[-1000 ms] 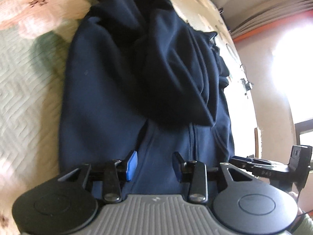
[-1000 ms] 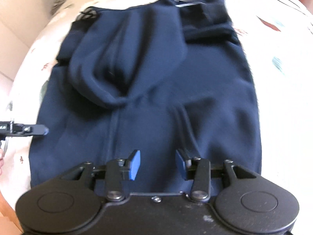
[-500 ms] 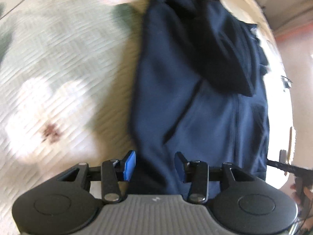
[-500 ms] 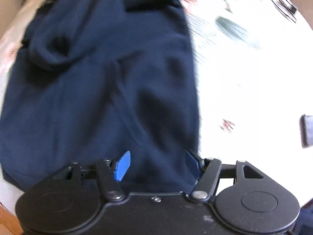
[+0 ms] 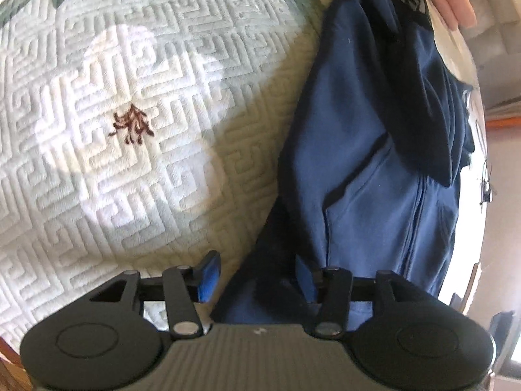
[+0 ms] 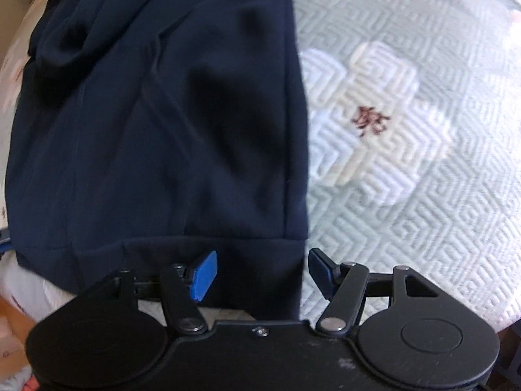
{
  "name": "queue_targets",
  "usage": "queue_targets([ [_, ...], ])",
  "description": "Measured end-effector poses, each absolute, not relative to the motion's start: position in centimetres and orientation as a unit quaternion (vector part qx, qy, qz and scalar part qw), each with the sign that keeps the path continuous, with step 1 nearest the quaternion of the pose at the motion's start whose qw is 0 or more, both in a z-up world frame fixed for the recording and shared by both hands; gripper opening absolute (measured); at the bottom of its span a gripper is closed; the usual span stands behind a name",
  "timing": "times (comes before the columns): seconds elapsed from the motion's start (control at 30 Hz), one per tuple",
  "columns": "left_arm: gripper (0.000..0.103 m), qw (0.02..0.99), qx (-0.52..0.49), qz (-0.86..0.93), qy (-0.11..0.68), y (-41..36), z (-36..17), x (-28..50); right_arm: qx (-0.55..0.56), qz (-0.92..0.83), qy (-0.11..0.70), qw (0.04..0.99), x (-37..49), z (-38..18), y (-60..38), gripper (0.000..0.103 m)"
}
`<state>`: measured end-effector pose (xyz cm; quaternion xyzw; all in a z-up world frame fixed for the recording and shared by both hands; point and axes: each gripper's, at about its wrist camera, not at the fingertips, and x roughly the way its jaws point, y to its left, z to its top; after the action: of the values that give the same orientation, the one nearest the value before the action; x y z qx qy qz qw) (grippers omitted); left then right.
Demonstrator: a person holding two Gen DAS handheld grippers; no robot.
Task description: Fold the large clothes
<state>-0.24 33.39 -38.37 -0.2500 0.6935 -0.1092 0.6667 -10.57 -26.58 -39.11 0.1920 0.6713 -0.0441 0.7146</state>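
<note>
no legible text, labels, brands or numbers anywhere

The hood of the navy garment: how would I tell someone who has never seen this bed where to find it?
Start from the pale green quilted bedspread with white flowers, on which a navy zip-up hoodie lies flat. The hood is the loose pouch flopped down over the chest at the far end from the hem. It is the only bunched, deeply shadowed part; the rest lies smooth.

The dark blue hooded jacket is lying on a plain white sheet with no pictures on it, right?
Not quite. The dark blue hooded jacket is lying there, but the cover is not plain: it is a pale green quilted bedspread with white flowers printed on it. Both wrist views show a flower beside the jacket.
</note>
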Motion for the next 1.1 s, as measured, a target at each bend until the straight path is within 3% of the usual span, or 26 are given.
queue_targets([
  [0.2, 0.060, 0.652, -0.266, -0.138, 0.696, 33.2, -39.0, -0.2, 0.209, -0.037, 0.669, 0.712, -10.3, -39.7, -27.4, 0.077],
  [0.23, 0.056, 0.655, -0.265, -0.141, 0.694, 32.9, -39.1, -0.1, 0.207, -0.038, 0.669, 0.713, -10.2, -39.8, -27.3, 0.078],
  [0.3, 0.027, 0.663, -0.247, -0.139, 0.692, 32.3, -39.1, -0.4, 0.196, -0.045, 0.670, 0.714, -9.5, -39.7, -26.3, 0.073],
  [0.33, 0.016, 0.666, -0.233, -0.142, 0.694, 31.6, -39.1, -0.5, 0.187, -0.047, 0.668, 0.718, -9.4, -39.5, -25.9, 0.069],
  [0.37, 0.014, 0.678, -0.214, -0.143, 0.689, 31.0, -38.7, -0.7, 0.182, -0.047, 0.667, 0.721, -9.6, -39.2, -25.3, 0.053],
  [0.43, 0.010, 0.689, -0.200, -0.145, 0.681, 30.6, -38.0, -1.3, 0.190, -0.044, 0.663, 0.723, -9.6, -38.8, -25.1, 0.036],
  [0.47, 0.009, 0.690, -0.205, -0.141, 0.680, 30.9, -37.7, -1.6, 0.207, -0.038, 0.659, 0.722, -9.7, -38.6, -25.4, 0.021],
  [0.5, 0.009, 0.690, -0.218, -0.137, 0.676, 31.8, -37.0, -2.1, 0.228, -0.031, 0.655, 0.720, -9.8, -38.4, -25.7, 0.018],
  [0.67, 0.010, 0.684, -0.269, -0.125, 0.666, 34.7, -35.3, -2.8, 0.246, -0.032, 0.653, 0.716, -9.6, -38.3, -25.9, 0.018],
  [0.87, 0.009, 0.670, -0.281, -0.124, 0.676, 33.5, -36.8, -2.3, 0.258, -0.025, 0.644, 0.719, -9.9, -37.2, -27.3, 0.018],
  [1.1, 0.010, 0.681, -0.330, -0.168, 0.632, 33.5, -33.1, 1.2, 0.361, 0.001, 0.557, 0.748, -9.9, -33.7, -30.6, 0.016],
])
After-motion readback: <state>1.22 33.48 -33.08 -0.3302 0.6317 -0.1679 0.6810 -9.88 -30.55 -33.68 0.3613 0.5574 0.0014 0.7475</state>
